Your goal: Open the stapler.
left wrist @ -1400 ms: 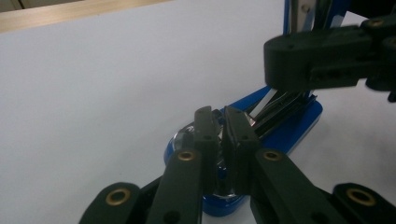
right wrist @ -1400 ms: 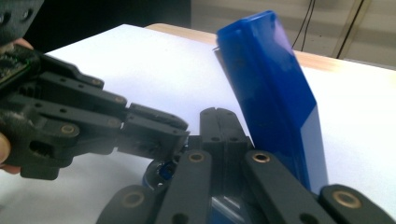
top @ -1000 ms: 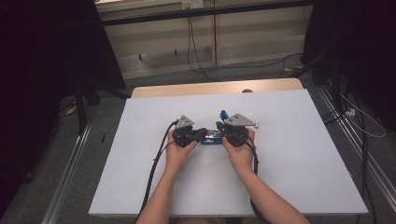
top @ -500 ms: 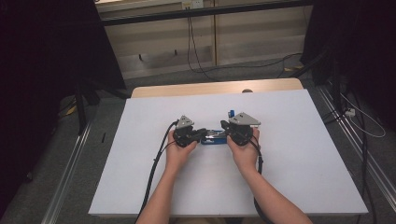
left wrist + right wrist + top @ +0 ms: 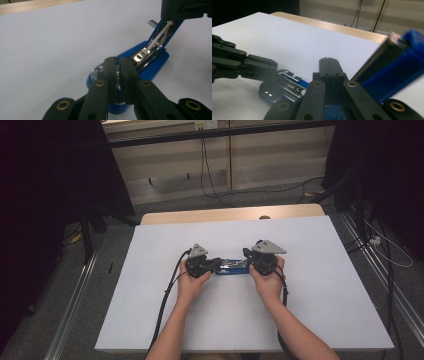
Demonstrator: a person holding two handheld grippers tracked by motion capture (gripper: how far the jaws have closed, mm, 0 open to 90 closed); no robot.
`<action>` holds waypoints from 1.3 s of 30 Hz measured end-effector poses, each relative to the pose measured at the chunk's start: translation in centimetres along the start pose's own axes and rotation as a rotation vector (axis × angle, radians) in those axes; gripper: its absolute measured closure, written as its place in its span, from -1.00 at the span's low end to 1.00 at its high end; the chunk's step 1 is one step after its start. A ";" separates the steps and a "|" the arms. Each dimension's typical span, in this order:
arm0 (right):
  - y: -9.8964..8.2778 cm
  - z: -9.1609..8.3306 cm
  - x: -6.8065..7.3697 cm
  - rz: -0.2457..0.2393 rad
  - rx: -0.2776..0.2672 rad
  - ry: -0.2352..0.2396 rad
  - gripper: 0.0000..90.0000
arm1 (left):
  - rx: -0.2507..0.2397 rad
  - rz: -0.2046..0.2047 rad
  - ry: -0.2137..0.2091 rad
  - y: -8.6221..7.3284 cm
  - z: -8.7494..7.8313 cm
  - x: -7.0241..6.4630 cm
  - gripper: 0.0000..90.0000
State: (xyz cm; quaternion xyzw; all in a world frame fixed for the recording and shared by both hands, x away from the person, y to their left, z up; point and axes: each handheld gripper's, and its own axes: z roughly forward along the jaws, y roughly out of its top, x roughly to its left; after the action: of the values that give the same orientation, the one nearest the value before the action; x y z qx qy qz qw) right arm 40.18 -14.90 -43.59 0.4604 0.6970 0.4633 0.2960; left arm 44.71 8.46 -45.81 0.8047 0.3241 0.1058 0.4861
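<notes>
The left gripper (image 5: 119, 68) is pinching its two black jaws nearly together on the shiny metal front end of the blue stapler (image 5: 150, 62). A thin bit of metal is sitting between the pads. Past these jaws, the stapler's blue base is lying flat on the white table (image 5: 50, 45), and its shiny metal track is running up and away from the jaws to the lifted blue top.

The right gripper (image 5: 329, 65) is keeping its jaws pressed tight together, with no gap between them. The raised blue top of the stapler (image 5: 394, 67) is leaning just beside these jaws, on their right side. I cannot tell if the jaws are pinching a part of it. The shiny front end is lying to the left of these jaws, with the left gripper's black jaws on it.

From the high view, the stapler (image 5: 231, 266) is lying between the left gripper (image 5: 212, 262) and the right gripper (image 5: 248, 257), in the middle of the white table (image 5: 325, 270).
</notes>
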 end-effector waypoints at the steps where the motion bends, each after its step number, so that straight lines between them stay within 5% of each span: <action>1: -0.1 -0.1 -0.2 0.008 0.000 0.008 1.00 | 0.000 0.001 0.000 0.0 0.0 0.0 0.89; 12: -0.1 -0.1 -0.3 -0.042 0.010 0.002 1.00 | 0.004 0.002 0.002 0.0 0.0 0.0 0.89; 20: -1.3 -0.2 -2.2 0.015 0.033 -0.014 1.00 | 0.002 -0.002 -0.001 0.0 0.0 0.0 0.89; 33: -1.8 0.0 -2.5 -0.019 0.074 -0.020 1.00 | 0.001 0.004 0.012 0.0 0.0 -0.2 0.88; 39: -2.3 -0.1 -3.3 0.009 0.065 -0.015 1.00 | -0.007 -0.003 0.012 0.0 -0.1 -0.2 0.89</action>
State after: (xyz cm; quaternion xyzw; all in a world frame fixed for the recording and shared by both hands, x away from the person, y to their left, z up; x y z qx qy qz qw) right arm 40.58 -18.32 -45.75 0.4762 0.7073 0.4385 0.2840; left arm 44.51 8.38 -45.71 0.8018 0.3278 0.1112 0.4872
